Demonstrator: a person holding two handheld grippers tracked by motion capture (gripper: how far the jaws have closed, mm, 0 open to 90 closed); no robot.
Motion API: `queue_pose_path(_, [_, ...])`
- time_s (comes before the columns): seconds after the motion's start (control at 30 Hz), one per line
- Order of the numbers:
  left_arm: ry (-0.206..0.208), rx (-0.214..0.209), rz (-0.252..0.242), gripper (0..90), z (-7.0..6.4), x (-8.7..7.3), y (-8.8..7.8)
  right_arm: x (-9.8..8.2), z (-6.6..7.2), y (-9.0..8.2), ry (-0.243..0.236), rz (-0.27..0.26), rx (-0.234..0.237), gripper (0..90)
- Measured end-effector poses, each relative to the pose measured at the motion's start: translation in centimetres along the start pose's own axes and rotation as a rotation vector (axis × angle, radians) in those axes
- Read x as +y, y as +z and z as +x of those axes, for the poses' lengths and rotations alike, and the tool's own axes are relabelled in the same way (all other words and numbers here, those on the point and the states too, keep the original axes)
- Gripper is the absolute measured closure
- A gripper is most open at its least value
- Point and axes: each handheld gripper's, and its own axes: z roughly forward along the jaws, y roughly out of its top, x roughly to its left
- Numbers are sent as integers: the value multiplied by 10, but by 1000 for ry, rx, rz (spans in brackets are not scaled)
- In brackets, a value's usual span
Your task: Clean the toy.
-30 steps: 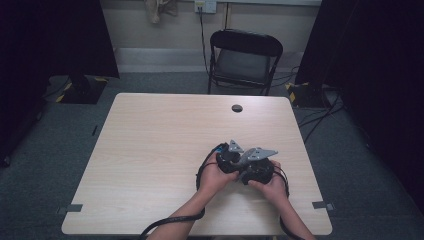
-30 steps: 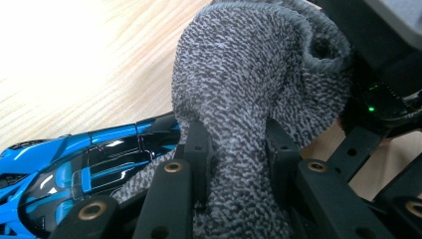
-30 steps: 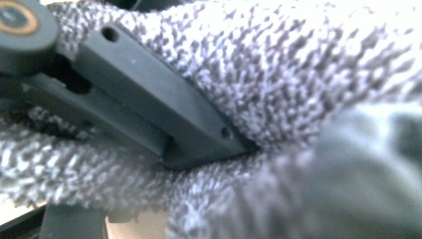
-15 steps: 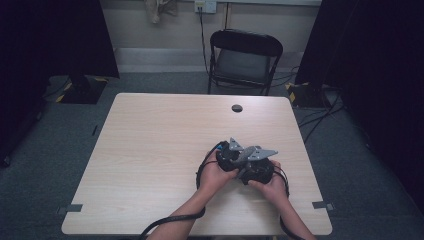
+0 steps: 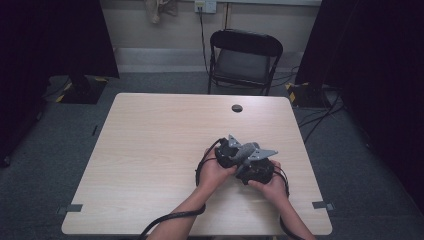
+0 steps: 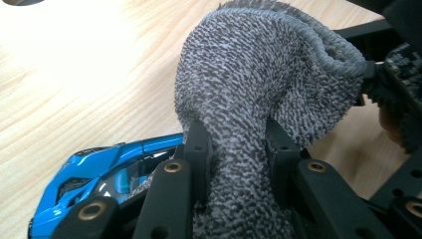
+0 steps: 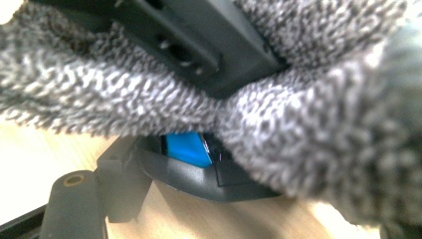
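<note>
Pale wood-grain laminate covers the table (image 5: 150,165), which stands on grey carpet. Its near edge has the person's two forearms crossing it toward the right half, and dark cables trail back over that edge.

Close to the near right corner the two hands meet. The left hand (image 5: 216,172) and the right hand (image 5: 270,186) hold their tools touching each other, knuckles up, wrists angled inward. The left gripper (image 6: 239,144) is clamped on a grey terry cloth (image 6: 259,84): in the left gripper view the fabric is pinched tight between the two black jaws and bulges up beyond them into a rounded fold. Just beside those jaws, low on the tabletop, lies a blue toy car (image 6: 99,174), partly under the cloth and the jaw.

In the right gripper view the same cloth hangs blurred across the frame, with a patch of the blue car beneath it. The right gripper (image 5: 257,170) has its jaws set wide, but whether they press on the cloth cannot be told.

Farther back, near the far edge, sits a small dark round grommet (image 5: 237,108). Beyond the table stands a black folding chair (image 5: 244,60) against a light wall, with black curtains on both sides.
</note>
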Motion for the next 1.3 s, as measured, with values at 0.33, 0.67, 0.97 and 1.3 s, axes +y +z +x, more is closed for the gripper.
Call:
queue_pose_path(0.33, [-11,23,-1,698,8,2,3,0,0,0,-1,0,0,235])
queue_pose_path(0.67, [-22,36,-6,696,14,3,5,0,0,0,-1,0,1,236])
queue_pose_path(0.97, [-36,52,-18,693,23,1,5,0,0,0,-1,0,0,236])
queue_pose_path(1.3, [-69,59,-32,692,32,-2,4,0,0,0,-1,0,0,235])
